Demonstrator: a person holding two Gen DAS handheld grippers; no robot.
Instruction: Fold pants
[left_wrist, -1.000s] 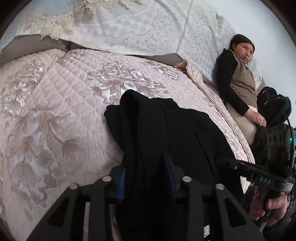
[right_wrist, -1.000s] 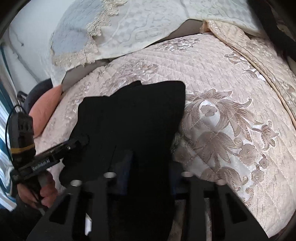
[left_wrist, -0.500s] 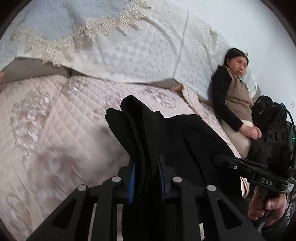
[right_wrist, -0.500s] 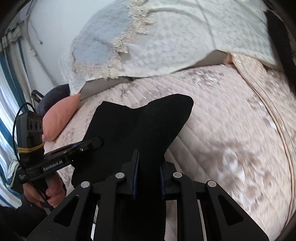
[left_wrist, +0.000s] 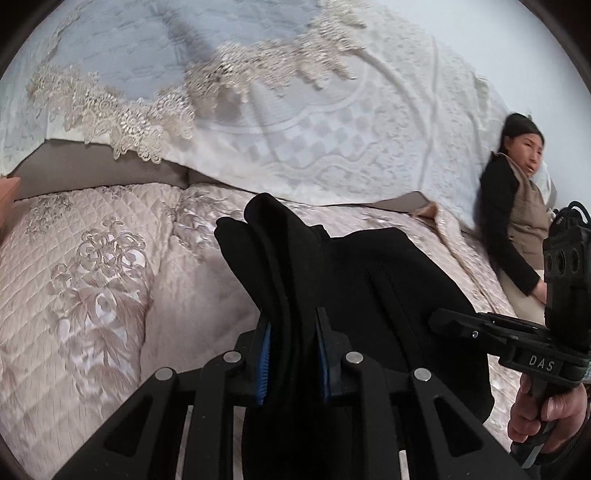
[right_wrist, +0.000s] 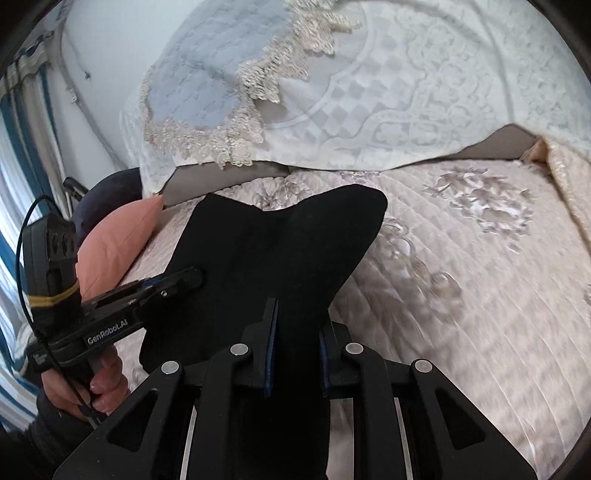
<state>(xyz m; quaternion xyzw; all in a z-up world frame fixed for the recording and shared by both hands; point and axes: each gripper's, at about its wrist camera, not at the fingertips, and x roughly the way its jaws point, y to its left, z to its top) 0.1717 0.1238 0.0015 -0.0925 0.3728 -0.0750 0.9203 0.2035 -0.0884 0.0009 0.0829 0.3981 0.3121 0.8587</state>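
- Your left gripper (left_wrist: 291, 354) has just been closing and now clamps a thick bunch of the black pants (left_wrist: 369, 295) at lower centre of its frame.
- Your right gripper (right_wrist: 295, 354) pinches the same pants at lower centre of its own view.
- Compared with a second ago, the cloth stands higher off the quilted bedspread (left_wrist: 92, 277), so the fold-over looks under way.
- Farther back, at right, a person (left_wrist: 524, 229) sits against the lace-edged cover (left_wrist: 295, 110).
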